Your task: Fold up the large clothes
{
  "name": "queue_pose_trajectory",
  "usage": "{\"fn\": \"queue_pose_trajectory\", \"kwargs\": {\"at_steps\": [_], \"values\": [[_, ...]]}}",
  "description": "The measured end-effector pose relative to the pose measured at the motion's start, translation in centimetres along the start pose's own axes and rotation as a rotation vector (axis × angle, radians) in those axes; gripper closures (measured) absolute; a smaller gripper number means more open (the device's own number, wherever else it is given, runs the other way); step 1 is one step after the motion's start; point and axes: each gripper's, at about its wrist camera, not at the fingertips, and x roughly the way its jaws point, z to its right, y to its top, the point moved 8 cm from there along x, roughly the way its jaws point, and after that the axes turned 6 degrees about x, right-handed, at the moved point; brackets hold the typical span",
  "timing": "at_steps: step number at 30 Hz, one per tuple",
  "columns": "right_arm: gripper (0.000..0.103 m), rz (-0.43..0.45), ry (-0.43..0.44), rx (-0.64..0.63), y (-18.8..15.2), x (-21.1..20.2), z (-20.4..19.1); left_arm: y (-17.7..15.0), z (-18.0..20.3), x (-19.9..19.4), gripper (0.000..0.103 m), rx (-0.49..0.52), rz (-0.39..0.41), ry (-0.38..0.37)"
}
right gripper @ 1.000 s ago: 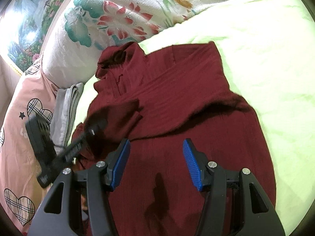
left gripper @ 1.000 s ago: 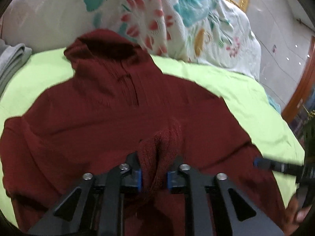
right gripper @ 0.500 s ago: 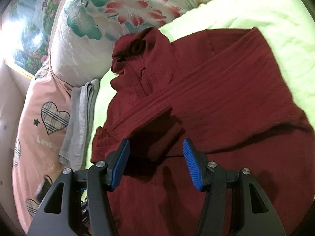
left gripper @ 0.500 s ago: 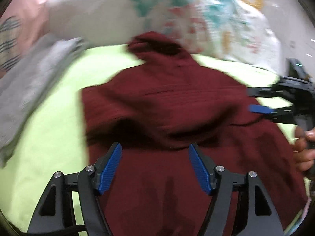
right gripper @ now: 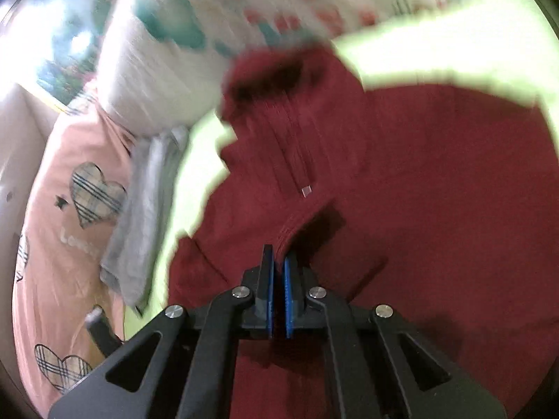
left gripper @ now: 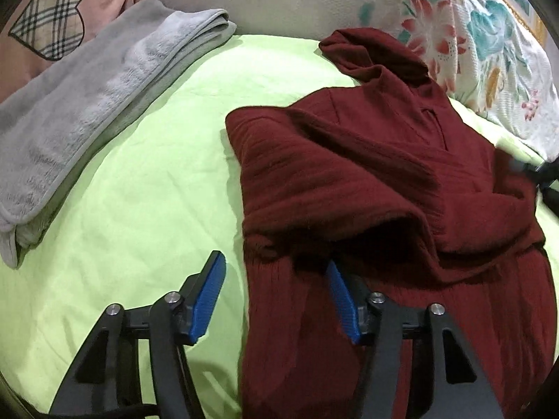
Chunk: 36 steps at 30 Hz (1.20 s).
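- While the sweater (left gripper: pixel 401 181) lies on the green sheet (left gripper: pixel 146 188), my left gripper (left gripper: pixel 276 296) hangs spread at its edge.
- My right gripper (right gripper: pixel 278 279) is pinching a sweater fold.
- Grey towel (left gripper: pixel 87 104) lies left, apart.

Motion blur smears the floral pillow (right gripper: pixel 195 35) and grey towel (right gripper: pixel 146 209); the red sweater's (left gripper: pixel 384 192) hem runs off frame.

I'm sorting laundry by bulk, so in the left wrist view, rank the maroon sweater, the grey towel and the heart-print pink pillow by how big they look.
1. maroon sweater
2. grey towel
3. pink pillow, though the frame edge cuts it off, so its true size is unsure.
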Motion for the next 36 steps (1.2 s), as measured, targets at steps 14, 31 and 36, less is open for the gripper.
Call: {"fn": "queue_pose_trajectory", "kwargs": {"at_steps": [14, 31, 36], "values": [[0.098, 0.127, -0.113, 0.174, -0.6, -4.6, 11.3, 0.1, -3.5, 0.7, 0.052, -0.209, 0.005, 0.031], [0.06, 0.102, -0.111, 0.223, -1.2, -4.3, 11.8, 0.9, -1.3, -1.2, 0.037, -0.098, 0.005, -0.184], [0.06, 0.098, -0.124, 0.252, -1.4, -4.3, 13.1, 3.9, -5.0, -1.0, 0.03, -0.25, 0.02, -0.332]]}}
